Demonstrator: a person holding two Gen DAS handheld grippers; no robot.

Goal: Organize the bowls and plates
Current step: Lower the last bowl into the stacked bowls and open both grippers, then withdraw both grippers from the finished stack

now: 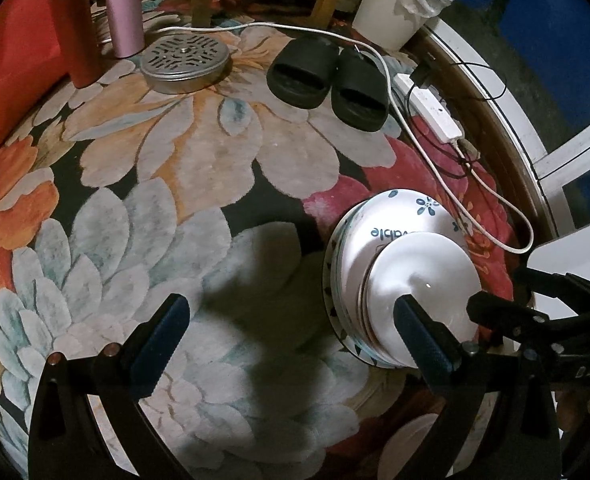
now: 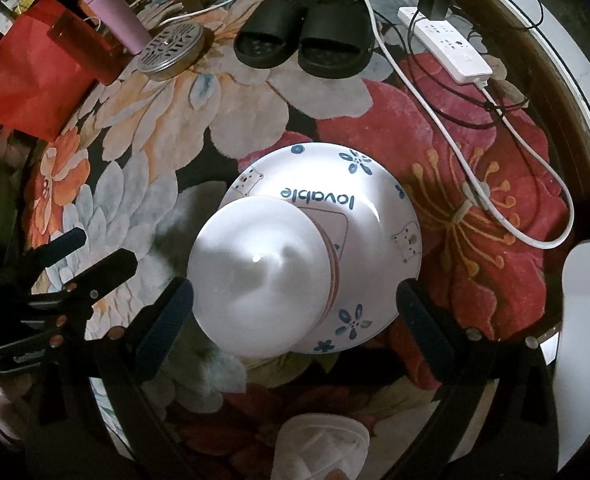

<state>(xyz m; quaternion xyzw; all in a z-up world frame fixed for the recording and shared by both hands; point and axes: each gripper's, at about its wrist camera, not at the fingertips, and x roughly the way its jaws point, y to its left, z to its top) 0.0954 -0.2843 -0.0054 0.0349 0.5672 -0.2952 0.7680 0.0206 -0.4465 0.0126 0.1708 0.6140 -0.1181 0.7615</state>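
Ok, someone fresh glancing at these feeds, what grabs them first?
The brightly lit stack of dishes on the floral rug, a plain white bowl upside down on top, between the open right gripper's fingers. Behind it, black slippers and a white power strip near the rug's far edge.

The left hand-held gripper (image 1: 291,344) points steeply downward, its two dark, ribbed fingers (image 1: 159,344) spread wide with nothing pressed between the pads. In the right wrist view it shows at the left edge as black linkage and one finger tip, close beside the other tool.

The right hand-held gripper (image 2: 295,328) also points steeply down, nearly straight at the floor. Its jaws stand wide apart, and the textured pads (image 2: 167,328) press on nothing. In the left wrist view its black frame reaches in from the right edge, just beside the left tool's right finger.

No hand or sleeve can be made out clearly in either view.
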